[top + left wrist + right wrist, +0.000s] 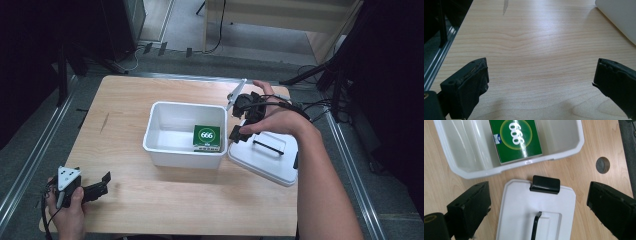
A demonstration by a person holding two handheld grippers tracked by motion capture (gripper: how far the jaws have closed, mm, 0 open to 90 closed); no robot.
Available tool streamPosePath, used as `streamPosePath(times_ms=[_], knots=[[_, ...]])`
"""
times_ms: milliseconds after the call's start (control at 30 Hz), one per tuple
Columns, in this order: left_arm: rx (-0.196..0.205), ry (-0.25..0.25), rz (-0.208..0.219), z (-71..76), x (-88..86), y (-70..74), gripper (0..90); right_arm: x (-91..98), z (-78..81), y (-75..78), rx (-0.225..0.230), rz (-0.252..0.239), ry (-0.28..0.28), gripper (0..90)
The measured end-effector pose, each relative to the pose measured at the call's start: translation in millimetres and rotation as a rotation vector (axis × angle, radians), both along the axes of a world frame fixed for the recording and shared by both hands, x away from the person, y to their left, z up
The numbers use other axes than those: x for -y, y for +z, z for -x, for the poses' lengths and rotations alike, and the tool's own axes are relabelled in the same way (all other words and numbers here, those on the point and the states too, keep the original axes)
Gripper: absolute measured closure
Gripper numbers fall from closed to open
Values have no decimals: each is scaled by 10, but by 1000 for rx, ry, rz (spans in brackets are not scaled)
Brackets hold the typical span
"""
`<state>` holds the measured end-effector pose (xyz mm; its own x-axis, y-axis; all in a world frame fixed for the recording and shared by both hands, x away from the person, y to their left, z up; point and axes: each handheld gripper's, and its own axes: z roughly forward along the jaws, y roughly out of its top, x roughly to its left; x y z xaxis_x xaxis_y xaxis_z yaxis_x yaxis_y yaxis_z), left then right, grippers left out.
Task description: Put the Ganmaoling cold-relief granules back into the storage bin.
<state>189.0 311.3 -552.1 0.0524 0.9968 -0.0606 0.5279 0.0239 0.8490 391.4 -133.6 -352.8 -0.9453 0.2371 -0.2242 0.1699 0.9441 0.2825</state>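
Note:
A white plastic bin [155, 131] stands in the middle of the wooden table. A green box marked 666 [207, 138] lies in its right part. The bin's white lid [272, 167], with a black handle [270, 145], lies flat on the table just right of the bin. My right gripper [240, 119] hovers open over the gap between bin and lid. In the right gripper view the gripper [539, 207] straddles the lid [521, 202] and its black clip [545, 184], with the green box [515, 137] beyond. My left gripper [103, 184] rests open at the table's front left corner.
In the left gripper view the open gripper [540, 85] faces bare wood, with the bin's wall [621, 17] at the far right. A small dark round spot [602, 165] marks the table beside the lid. Metal rails [35, 150] run along the table's sides.

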Motion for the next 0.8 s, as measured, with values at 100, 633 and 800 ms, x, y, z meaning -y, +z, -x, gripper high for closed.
streamPosePath(times_ms=[100, 633, 800], knots=[[0, 1, 1, -2, 1, -1, 2, 65, 8, 15, 2, 2, -7, 49], [3, 2, 2, -1, 4, -2, 2, 410, 36, -62, -10, -6, -73, 64], [0, 0, 1, 1, 2, -1, 2, 519, 39, -119, -17, -2, -89, 65]])
